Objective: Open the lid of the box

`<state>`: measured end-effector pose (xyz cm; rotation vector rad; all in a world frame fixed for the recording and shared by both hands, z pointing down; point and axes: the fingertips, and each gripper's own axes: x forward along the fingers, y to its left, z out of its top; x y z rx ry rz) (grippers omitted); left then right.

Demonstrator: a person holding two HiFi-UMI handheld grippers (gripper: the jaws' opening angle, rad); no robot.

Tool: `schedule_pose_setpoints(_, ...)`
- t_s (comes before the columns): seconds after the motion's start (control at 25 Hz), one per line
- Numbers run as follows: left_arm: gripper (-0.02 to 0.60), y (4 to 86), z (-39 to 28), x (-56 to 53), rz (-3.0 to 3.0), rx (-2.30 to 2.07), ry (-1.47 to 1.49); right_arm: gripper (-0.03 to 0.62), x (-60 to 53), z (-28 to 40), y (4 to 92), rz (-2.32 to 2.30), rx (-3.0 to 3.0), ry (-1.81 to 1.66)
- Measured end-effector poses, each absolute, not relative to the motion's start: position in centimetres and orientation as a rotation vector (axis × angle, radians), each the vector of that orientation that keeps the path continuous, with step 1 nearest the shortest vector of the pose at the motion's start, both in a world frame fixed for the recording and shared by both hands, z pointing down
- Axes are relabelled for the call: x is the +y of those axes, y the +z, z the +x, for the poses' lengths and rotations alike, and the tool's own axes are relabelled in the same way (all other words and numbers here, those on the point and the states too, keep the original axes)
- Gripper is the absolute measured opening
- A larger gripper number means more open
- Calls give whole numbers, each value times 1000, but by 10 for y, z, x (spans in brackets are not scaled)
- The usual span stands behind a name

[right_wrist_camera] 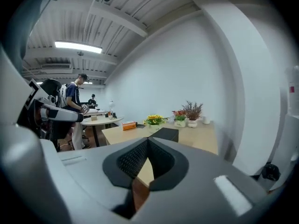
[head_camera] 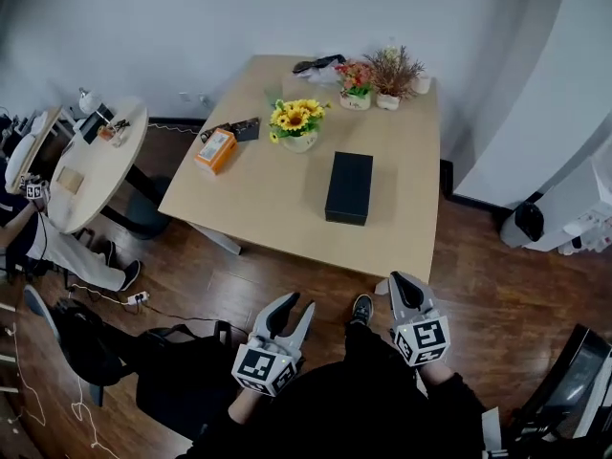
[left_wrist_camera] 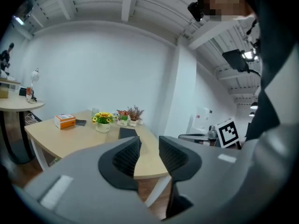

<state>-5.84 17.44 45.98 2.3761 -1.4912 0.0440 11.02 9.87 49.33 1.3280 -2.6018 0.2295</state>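
black flat rectangular box (head_camera: 349, 187) lies with its lid on near the middle of the pale wooden table (head_camera: 287, 228), just right of the sunflower pot (head_camera: 298, 127). both tools hang low over the dark wooden floor (head_camera: 497, 295), well short of the table's near edge. the left gripper (head_camera: 297, 306) has its jaws slightly parted with nothing between them; the right gripper (head_camera: 396, 279) has its jaws pressed together, empty. the task looks not yet begun: this is the approach. next, i judge, both must reach forward to the box, the right one parting its jaws, so one steadies the base while the other lifts the lid.

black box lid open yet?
No, the black rectangular box lies closed on the light wooden table, untouched.
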Motion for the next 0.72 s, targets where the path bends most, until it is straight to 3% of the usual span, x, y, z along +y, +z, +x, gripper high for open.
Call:
schedule_pose_setpoints(0.28,112,416,-43,54,2485,-1614,187,0,-36,104,526,1247,-2578,266)
schedule_pose_setpoints(0.44,114,463,-56,12,2452,-1587,409,0,-64,83,581,1076,-2489,346)
schedule_pose_setpoints(0.52,122,507,-66,-12,2432,-1535,541,34,-73,75,605,1025,-2440,376)
schedule_pose_setpoints(0.6,148,553,-69,-35,2427,-1436,667,68,-79,66,618,1002,-2416,357)
schedule_pose_setpoints(0.72,280,605,-60,-61,2464,-1255,826,164,-84,50,624,970,-2399,309)
